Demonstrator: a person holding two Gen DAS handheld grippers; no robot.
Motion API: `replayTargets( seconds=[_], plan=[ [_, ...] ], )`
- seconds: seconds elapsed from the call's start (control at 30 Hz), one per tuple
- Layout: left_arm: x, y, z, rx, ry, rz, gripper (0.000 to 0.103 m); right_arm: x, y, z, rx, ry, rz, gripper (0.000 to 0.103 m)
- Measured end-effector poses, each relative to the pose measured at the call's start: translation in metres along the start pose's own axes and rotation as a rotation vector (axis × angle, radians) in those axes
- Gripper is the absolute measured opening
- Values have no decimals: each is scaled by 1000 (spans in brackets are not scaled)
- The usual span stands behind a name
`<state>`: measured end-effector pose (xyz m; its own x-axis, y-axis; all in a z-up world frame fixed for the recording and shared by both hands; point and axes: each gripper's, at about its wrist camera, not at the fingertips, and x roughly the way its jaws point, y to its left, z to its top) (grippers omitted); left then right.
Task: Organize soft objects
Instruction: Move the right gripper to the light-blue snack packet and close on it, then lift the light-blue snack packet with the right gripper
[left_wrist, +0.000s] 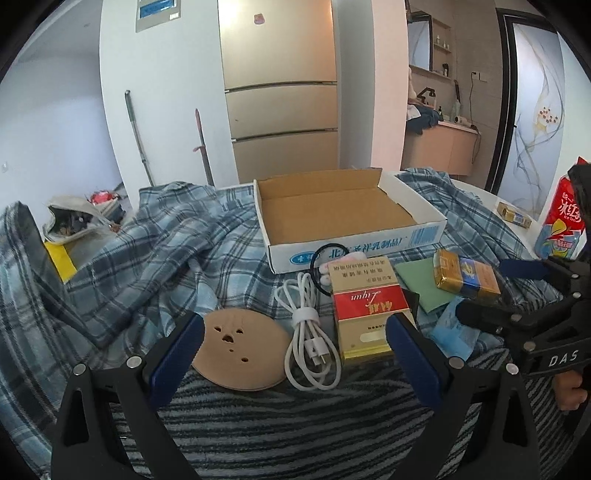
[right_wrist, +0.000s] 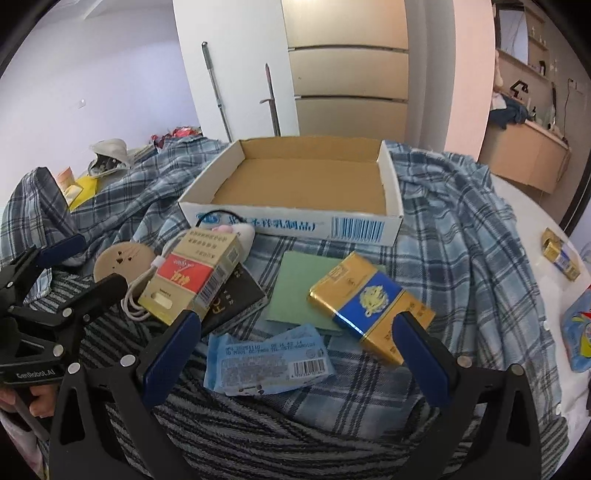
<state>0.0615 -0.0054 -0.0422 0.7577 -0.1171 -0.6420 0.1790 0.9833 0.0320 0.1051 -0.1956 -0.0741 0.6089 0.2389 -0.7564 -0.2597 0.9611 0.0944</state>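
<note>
An open cardboard box (left_wrist: 354, 236) (right_wrist: 295, 225) stands empty on a blue plaid cloth (left_wrist: 147, 251) (right_wrist: 461, 229). In front lie a tan round pad (left_wrist: 242, 350) (right_wrist: 123, 260), a coiled white cable (left_wrist: 312, 332), a red-and-gold carton (left_wrist: 364, 314) (right_wrist: 192, 280), a gold-and-blue pack (left_wrist: 467, 275) (right_wrist: 373, 302), a green sheet (left_wrist: 419, 282) (right_wrist: 303, 284), a blue tissue packet (right_wrist: 267, 363) and a black hair tie with a pink plush (left_wrist: 325, 271) (right_wrist: 236, 230). My left gripper (left_wrist: 295, 354) is open above the pad, cable and carton. My right gripper (right_wrist: 295, 343) is open over the tissue packet.
A striped grey cloth (left_wrist: 295, 424) (right_wrist: 277, 435) lies nearest me. A red iced-tea carton (left_wrist: 561, 221) and a small gold pack (left_wrist: 513, 214) (right_wrist: 559, 253) stand on the white table at right. A dark booklet (right_wrist: 236, 299) lies under the red carton. Clutter sits on the floor at left (left_wrist: 77, 221).
</note>
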Motion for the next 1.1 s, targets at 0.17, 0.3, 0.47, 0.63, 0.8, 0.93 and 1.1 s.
replayTargets(
  seconds=[0.17, 0.3, 0.47, 0.63, 0.8, 0.93, 1.1],
  plan=[
    [2, -4, -2, 15, 6, 0, 100, 7, 1, -3, -18, 43, 48, 103],
    [4, -7, -2, 27, 13, -3, 100, 12, 5, -4, -39, 71, 63, 103],
    [5, -9, -3, 36, 23, -6, 99, 27, 6, -6, -33, 137, 51, 95],
    [8, -9, -4, 40, 39, -17, 99, 32, 6, -7, -41, 160, 71, 90],
    [7, -12, -4, 50, 32, -18, 99, 37, 13, -9, -65, 184, 77, 80],
    [4, -13, -4, 59, 19, -21, 99, 38, 13, -9, -66, 191, 80, 80],
    [0, -18, -5, 79, 7, -33, 99, 38, 14, -9, -66, 187, 76, 74]
  ],
)
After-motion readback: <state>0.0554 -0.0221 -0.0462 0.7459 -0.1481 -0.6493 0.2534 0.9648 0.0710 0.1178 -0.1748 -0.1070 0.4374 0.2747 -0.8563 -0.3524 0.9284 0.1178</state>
